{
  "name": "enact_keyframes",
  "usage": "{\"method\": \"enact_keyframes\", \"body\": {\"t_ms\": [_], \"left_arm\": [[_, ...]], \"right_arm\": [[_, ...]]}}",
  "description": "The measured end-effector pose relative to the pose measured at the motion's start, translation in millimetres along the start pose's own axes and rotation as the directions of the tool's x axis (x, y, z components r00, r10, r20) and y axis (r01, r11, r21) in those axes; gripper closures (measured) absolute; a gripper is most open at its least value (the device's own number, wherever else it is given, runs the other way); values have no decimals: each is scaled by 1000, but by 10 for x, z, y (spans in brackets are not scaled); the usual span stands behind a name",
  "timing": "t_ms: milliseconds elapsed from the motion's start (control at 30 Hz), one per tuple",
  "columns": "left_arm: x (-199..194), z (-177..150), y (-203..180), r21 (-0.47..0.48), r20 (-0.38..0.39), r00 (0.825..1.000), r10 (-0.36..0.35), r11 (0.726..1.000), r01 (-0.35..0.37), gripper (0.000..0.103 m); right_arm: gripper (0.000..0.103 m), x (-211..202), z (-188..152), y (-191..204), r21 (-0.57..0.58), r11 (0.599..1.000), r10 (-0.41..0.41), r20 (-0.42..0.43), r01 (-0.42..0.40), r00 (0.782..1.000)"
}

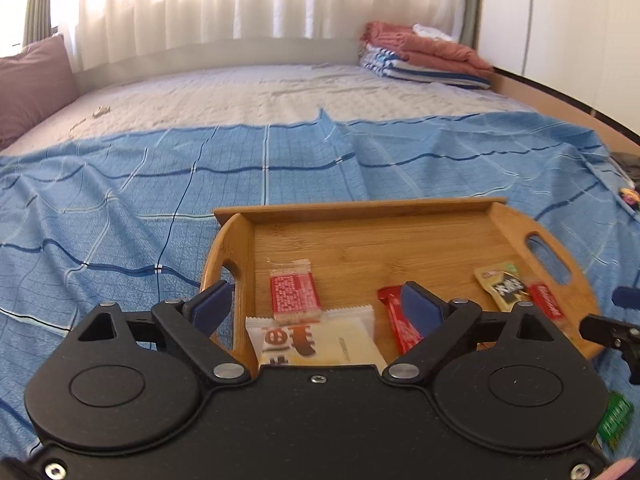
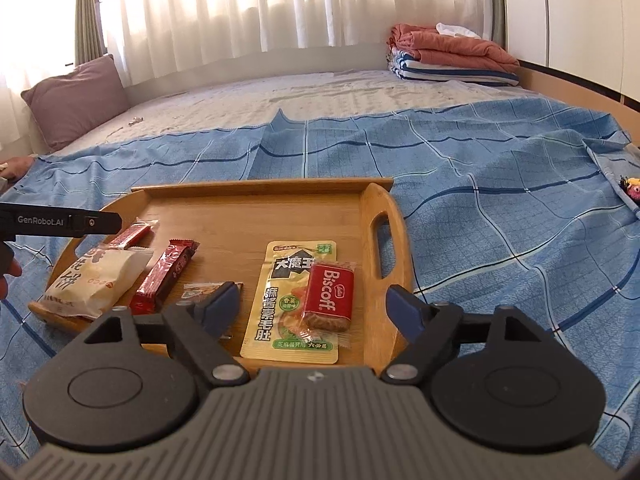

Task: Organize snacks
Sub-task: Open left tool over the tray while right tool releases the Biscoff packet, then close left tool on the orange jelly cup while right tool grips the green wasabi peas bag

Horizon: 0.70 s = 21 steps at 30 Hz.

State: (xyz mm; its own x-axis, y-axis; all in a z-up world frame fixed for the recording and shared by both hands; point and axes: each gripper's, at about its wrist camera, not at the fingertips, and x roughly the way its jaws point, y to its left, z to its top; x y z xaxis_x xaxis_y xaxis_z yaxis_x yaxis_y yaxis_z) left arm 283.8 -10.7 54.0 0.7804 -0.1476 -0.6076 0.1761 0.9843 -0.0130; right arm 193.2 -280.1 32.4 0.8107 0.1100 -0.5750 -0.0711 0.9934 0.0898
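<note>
Six snack packets are seen lying in a wooden tray (image 2: pixel 382 204) on the bed, both tongs (left (image 1: pixel 316 306), right (image 2: pixel 316 306)) spread wide and empty above it; overlapping packets are best separated next.

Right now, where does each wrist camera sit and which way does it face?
Left wrist: behind the open left gripper, tilted down at the tray's left end, over the white packet; the right gripper's tip shows at the right edge.
Right wrist: behind the open right gripper, tilted down at the tray's right end, over the Biscoff; the left gripper shows at the left edge.
Shared: tray, snacks, blue sheet, pillow, curtains.
</note>
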Motion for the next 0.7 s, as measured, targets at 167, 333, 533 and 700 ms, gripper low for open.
{"method": "enact_keyframes", "body": {"t_ms": [167, 333, 533, 700], "left_arm": [[-447, -192, -92, 31, 39, 998, -40, 999, 39, 10], [-834, -460, -123, 19, 67, 995, -68, 998, 67, 6], [-1117, -839, -152, 1, 73, 995, -65, 998, 65, 5], [-1178, -1098, -170, -5, 43, 997, -57, 998, 57, 5]], "right_arm": [[13, -267, -103, 67, -32, 999, -4, 22, 4, 1000], [10, -509, -291, 133, -72, 997, -21, 49, 24, 999], [10, -617, -568, 137, -91, 994, -52, 27, 55, 998], [10, -605, -784, 63, -83, 993, -90, -5, 89, 996]]}}
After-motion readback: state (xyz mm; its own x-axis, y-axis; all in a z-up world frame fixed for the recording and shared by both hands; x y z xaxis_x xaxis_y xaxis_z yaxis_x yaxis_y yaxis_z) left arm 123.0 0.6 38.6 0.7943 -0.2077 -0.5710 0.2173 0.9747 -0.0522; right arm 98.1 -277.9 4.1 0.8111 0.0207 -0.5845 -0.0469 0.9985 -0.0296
